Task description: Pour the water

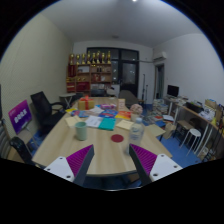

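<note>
Fingers (110, 163) spread wide with nothing between them, above the near bench (100, 150) edge; a cup (81, 129) stands beyond

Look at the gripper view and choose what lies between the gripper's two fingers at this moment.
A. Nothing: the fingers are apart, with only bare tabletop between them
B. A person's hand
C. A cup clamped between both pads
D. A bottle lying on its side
A. The gripper is open, its fingers apart, with only the bare wooden table between them; the cups and other items stand well beyond the fingertips.
</note>
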Demonstrator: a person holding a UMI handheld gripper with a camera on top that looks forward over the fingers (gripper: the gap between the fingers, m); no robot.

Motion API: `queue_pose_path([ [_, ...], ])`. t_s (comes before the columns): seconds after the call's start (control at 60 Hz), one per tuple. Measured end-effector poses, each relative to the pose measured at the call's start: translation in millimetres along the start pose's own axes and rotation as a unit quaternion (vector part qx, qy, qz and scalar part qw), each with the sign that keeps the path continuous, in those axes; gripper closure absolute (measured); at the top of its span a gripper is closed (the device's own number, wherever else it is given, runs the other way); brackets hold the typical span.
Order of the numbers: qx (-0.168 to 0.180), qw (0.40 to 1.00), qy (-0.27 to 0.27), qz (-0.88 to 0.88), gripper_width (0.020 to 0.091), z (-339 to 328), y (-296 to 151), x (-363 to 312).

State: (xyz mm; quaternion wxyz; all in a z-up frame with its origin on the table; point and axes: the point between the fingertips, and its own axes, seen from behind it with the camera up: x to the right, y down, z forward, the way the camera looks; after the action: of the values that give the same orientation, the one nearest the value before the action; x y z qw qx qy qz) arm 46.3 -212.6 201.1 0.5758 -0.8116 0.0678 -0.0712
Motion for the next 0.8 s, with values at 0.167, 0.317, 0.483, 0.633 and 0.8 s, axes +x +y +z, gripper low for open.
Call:
queue_pose_path([
  [0.167, 0.015, 1.000, 0.013, -0.008, 0.0276, 98, 21, 74],
  [0.317, 0.032, 0.999, 0.007, -0.013, 0.0294, 177, 32, 101],
  [0.483, 0.050, 0.999, 0.002, 0.002, 0.0275, 240, 34, 112],
  [0.633, 0.069, 0.997, 0.005, 0.015, 0.0299, 273, 26, 122],
  [0.8, 0.090, 0.996, -0.002, 0.023, 0.0533, 296, 26, 123],
])
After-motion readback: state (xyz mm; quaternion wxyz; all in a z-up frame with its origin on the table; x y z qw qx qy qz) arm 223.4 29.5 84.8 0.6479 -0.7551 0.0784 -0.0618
